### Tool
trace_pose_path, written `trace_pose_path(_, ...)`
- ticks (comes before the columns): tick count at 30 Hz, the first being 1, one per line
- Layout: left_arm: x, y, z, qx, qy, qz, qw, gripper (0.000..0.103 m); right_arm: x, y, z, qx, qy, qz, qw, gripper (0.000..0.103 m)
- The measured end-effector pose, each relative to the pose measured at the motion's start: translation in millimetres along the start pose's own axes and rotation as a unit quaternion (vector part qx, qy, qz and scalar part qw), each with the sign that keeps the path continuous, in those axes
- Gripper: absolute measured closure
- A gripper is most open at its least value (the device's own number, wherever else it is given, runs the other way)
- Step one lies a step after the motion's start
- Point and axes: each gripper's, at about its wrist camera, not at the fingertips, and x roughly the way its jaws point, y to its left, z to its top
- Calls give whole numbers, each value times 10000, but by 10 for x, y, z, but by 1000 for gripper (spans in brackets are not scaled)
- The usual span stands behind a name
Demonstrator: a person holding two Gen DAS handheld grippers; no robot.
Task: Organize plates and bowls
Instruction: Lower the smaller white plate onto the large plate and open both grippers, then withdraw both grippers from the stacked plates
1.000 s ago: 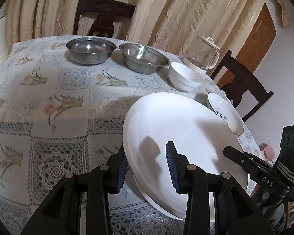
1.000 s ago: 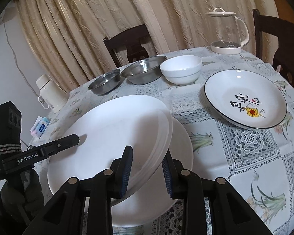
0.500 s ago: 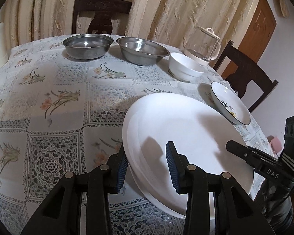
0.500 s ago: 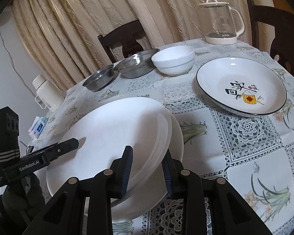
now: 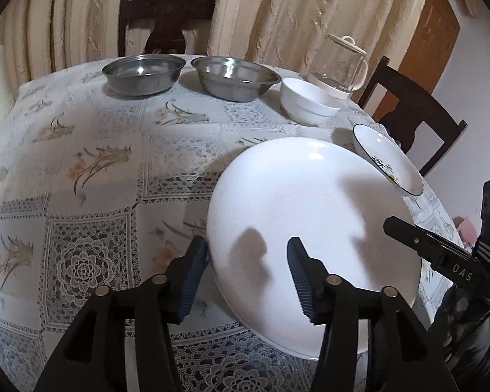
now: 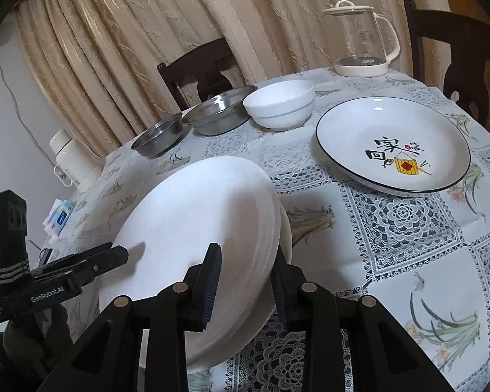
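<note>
White top plate [image 5: 310, 202] was being released by the opening left tongs [image 5: 248, 281]; right tongs [image 6: 245, 281] remained clamped on its rim, so stacking was judged nearly complete.

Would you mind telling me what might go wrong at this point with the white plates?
1. The left gripper is opening, its fingers off the top white plate, so only the right gripper holds it; the plate may tip or slip.
2. The top plate sits tilted on the lower plate; dropped, it could chip or slide off-centre.
3. The stack lies near the table edge; a nudge might push it over.
</note>
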Motion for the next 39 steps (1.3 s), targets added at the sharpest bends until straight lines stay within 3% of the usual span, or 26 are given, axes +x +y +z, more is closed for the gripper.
trace_pose_path(17, 84, 232, -65, -356, 145, 226, 9990, 49, -28, 33, -17, 31, -50, -131, 9999, 71)
trace_pose_path(20, 90, 263, -71, -403, 139, 228, 9988, 45, -59, 39, -16, 69, -5, -162, 9998, 71)
trace_pose_path(23, 93, 279, -73, -418, 117, 227, 9988, 42, -103, 45, -2, 80, 11, -241, 9997, 66)
trace_pose_path(27, 98, 279, -74, -403, 111, 259, 9988, 36, -228, -21, 42, 104, -283, -529, 9981, 48)
trace_pose_path(39, 112, 292, -70, -435, 127, 253, 9987, 36, -37, -189, -76, 344, 0, -726, 9968, 46)
